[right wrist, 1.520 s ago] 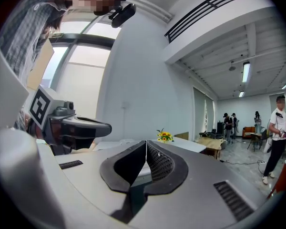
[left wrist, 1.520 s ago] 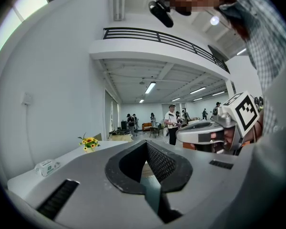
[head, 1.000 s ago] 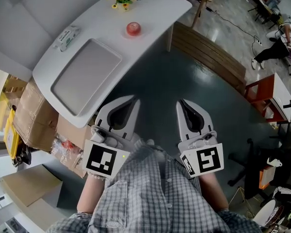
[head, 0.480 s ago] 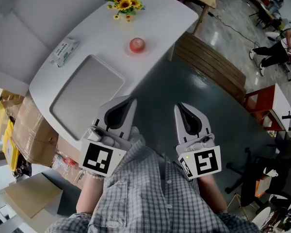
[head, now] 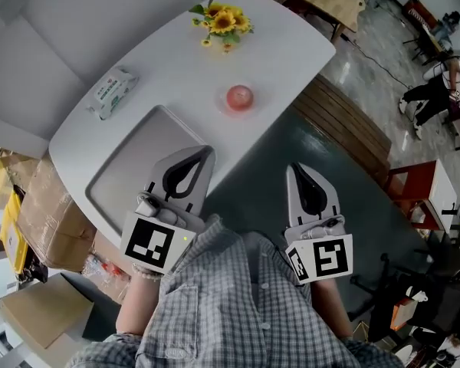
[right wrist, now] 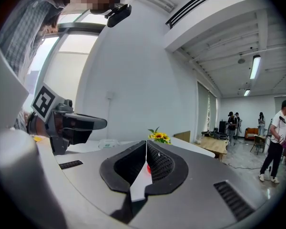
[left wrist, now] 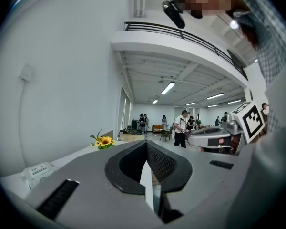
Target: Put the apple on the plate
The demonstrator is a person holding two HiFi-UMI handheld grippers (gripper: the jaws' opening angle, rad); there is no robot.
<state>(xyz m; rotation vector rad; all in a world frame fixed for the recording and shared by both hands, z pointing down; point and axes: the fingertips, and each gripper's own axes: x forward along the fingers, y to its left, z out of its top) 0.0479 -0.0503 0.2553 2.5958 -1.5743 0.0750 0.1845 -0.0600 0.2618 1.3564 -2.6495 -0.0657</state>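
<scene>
Overhead, a round red apple (head: pixel 239 96) sits on the smooth white table (head: pixel 284 52), apart from the flat grey tray (head: pixel 126 175). The left gripper view shows the left gripper (left wrist: pixel 146 146) with ribbed jaws pressed together, empty. The right gripper view shows the right gripper (right wrist: pixel 146 144) likewise closed, a red apple sliver beyond.

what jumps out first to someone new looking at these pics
The red apple stands out on the white table, with sunflowers at its far edge. Nearer the person, the left tool and right tool are both shut and empty, the left over the grey tray.
</scene>
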